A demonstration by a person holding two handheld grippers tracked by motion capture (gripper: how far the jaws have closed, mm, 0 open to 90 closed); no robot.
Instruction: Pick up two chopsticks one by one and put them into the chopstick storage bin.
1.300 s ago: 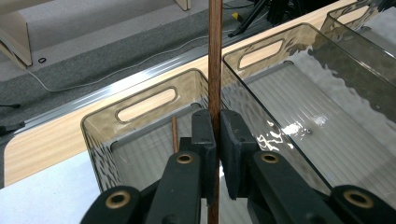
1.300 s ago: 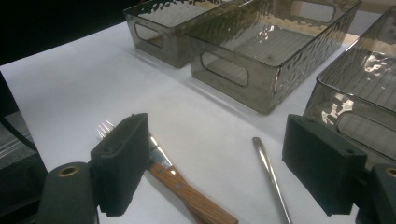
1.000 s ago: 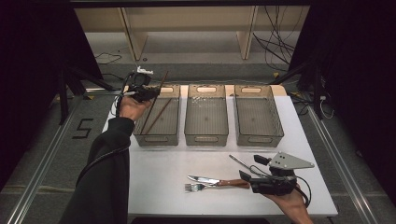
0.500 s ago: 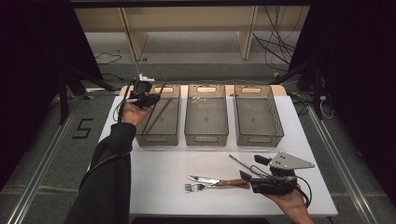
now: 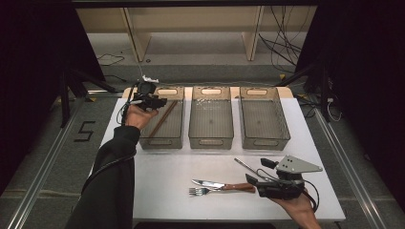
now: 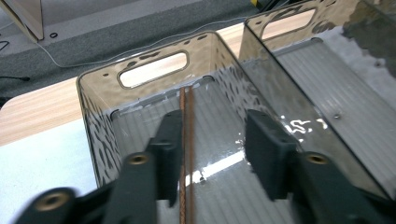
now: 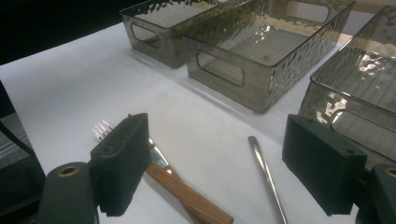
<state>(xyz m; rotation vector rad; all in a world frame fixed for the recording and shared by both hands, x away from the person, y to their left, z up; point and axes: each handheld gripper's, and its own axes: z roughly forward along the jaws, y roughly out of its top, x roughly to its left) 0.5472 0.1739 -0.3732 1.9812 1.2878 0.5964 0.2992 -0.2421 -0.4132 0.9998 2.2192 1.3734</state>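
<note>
Chopsticks (image 5: 162, 119) already lie inside the leftmost bin (image 5: 161, 141) of the three smoky plastic bins at the far side of the table (image 5: 162, 186), running lengthwise along its floor; in the left gripper view they show as a thin brown pair (image 6: 186, 154) between the black jaws. The left gripper (image 5: 152, 101) hangs over that bin and its jaws have just been opening: they stand apart with the sticks lying free below them, pressed by neither pad, so this item looks delivered. The middle bin (image 5: 211, 141) and the right bin (image 5: 265, 141) appear empty. Left to sort, by my reading, are the pieces on the near part of the table: a fork (image 5: 200, 192), a knife with a wooden handle (image 5: 224, 186) and a slim metal utensil (image 5: 244, 165) whose head I cannot make out. The right gripper (image 5: 253, 180) rests just beside them, jaws spread wide and grasping nothing; in its own view the wooden handle (image 7: 187, 191) and the metal shaft (image 7: 266, 177) lie between the pads. Roughly a quarter of the sorting seems done. The only writing to be read is a large "5" (image 5: 85, 131) marked on the floor left of the table; no brand or label shows on the bins or cutlery
</note>
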